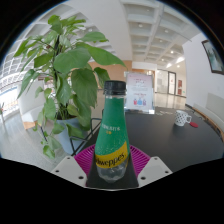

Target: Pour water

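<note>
A green bottle (111, 135) with a black cap and yellow label; pink-padded tongs (112, 163); a leafy green plant (65, 75).

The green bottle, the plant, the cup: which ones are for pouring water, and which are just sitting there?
For the job:
- green bottle, cap on, upright, held between the gripper fingers
- possibly the white cup beyond, on the dark table, as the target

Just there:
- potted plant beside the bottle
- sign standing behind the bottle

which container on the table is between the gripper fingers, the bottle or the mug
The green bottle, with its dark cap and yellow label, upright between the gripper fingers. The white mug stands far beyond them on the dark table.
</note>
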`<state>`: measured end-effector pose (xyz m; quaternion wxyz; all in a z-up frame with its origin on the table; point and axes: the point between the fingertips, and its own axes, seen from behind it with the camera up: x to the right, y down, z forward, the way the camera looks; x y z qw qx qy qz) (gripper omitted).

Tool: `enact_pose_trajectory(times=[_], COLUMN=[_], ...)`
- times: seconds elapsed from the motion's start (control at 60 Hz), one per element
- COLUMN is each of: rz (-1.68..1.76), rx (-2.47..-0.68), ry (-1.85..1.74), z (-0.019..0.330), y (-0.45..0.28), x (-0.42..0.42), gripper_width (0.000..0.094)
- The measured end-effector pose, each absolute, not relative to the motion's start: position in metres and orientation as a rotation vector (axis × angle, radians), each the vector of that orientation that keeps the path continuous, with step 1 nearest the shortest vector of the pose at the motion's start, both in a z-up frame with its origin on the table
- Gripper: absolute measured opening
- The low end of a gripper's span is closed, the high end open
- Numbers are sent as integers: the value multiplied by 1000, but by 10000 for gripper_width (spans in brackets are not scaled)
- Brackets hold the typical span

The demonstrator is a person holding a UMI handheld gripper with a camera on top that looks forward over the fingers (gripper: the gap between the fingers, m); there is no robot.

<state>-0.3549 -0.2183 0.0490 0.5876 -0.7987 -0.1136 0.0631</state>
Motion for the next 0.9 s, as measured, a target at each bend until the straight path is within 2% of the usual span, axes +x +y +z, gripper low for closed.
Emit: enact_pose_trajectory(times=[0.117,0.2,0.283,0.4,0.617,0.667,0.8,0.9], rz=[178,225,301,477,934,1080,1496,1772], rx=[-1833,-1826,-1808,-1732,-1489,-1440,-1298,-1163], ry=[-248,-263,-253,-197,-49,13,229,446], z=[54,59,80,142,301,327,378,380], y=[-216,-218,-217,-209,-153,-130,-70,-15], x=[-353,-356,-361,-367,-349,-330,-281,-222], gripper_width=[424,410,413,413,412,411,410,411])
